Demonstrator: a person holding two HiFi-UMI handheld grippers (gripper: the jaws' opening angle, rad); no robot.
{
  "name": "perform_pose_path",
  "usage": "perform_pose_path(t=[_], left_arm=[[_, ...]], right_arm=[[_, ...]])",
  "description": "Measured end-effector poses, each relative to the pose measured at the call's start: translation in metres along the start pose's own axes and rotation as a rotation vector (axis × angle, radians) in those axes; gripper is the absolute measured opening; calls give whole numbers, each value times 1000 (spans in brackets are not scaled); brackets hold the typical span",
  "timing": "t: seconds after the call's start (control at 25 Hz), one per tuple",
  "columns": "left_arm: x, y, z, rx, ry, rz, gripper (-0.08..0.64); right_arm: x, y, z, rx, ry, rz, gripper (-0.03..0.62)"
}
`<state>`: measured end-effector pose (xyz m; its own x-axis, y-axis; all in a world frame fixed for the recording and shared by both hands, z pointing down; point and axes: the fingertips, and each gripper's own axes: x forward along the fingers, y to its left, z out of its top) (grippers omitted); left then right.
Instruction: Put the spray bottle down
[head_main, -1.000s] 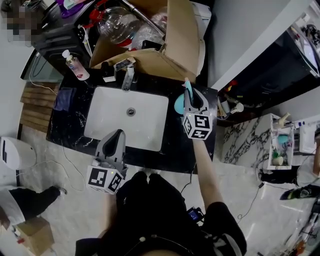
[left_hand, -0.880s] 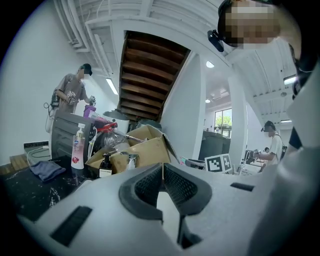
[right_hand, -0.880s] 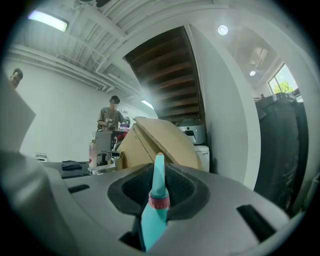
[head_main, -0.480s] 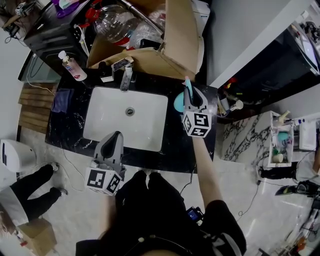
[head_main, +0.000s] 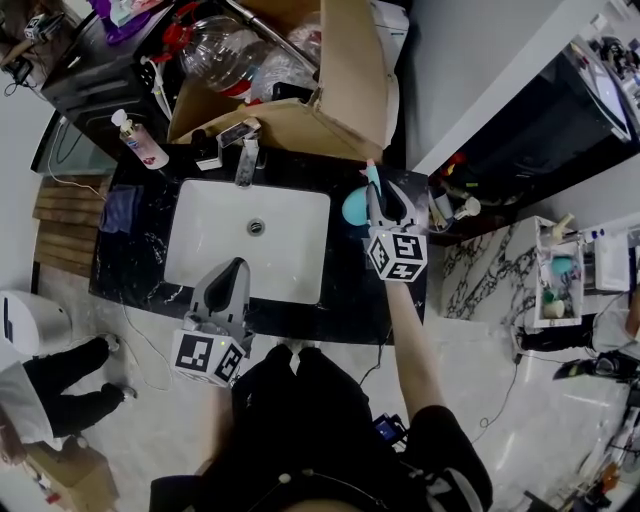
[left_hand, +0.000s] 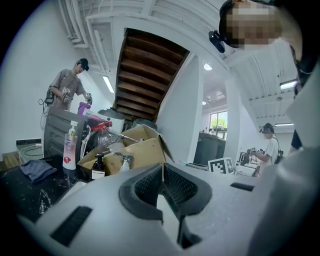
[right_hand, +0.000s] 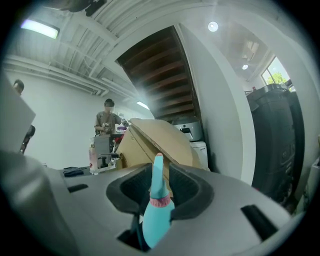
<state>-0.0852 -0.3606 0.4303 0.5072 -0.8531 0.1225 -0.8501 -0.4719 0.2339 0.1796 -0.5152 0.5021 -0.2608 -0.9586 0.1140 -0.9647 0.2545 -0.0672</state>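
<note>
A teal spray bottle (head_main: 354, 207) stands upright on the black counter (head_main: 350, 290) to the right of the white sink (head_main: 285, 250). My right gripper (head_main: 372, 190) is around it, level with its neck. In the right gripper view the bottle (right_hand: 156, 220) rises between the jaws of the right gripper (right_hand: 160, 182), which are opening; gaps show on both sides of its thin nozzle. My left gripper (head_main: 235, 268) hovers over the sink's near edge. In the left gripper view the left gripper (left_hand: 162, 167) is shut with nothing between its pads.
An open cardboard box (head_main: 350, 80) full of bottles stands behind the counter. The faucet (head_main: 245, 150) and a small dark bottle (left_hand: 98, 167) are at the sink's back edge. A pump bottle (head_main: 135, 140) and a blue cloth (head_main: 122, 207) lie at the left. A person (head_main: 45, 385) is on the floor, lower left.
Both grippers have stayed almost where they were, the teal bottle still between the right jaws. The person on the floor at the lower left has walked leftward.
</note>
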Motion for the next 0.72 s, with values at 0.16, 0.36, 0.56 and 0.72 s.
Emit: perform_pose_path(t=[0.16, 0.36, 0.56, 0.72], left_arm=[[8, -6, 3, 5, -4, -33, 12], [20, -16, 6, 9, -7, -84, 12], [33, -25, 13, 17, -26, -142, 12], [41, -32, 22, 29, -44, -177, 12]], right_arm=[[-11, -2, 4, 7, -3, 2, 120], [-42, 1, 24, 28, -42, -3, 146], [-97, 15, 57, 63, -125, -7, 144], [-135, 19, 68, 72, -145, -64, 131]])
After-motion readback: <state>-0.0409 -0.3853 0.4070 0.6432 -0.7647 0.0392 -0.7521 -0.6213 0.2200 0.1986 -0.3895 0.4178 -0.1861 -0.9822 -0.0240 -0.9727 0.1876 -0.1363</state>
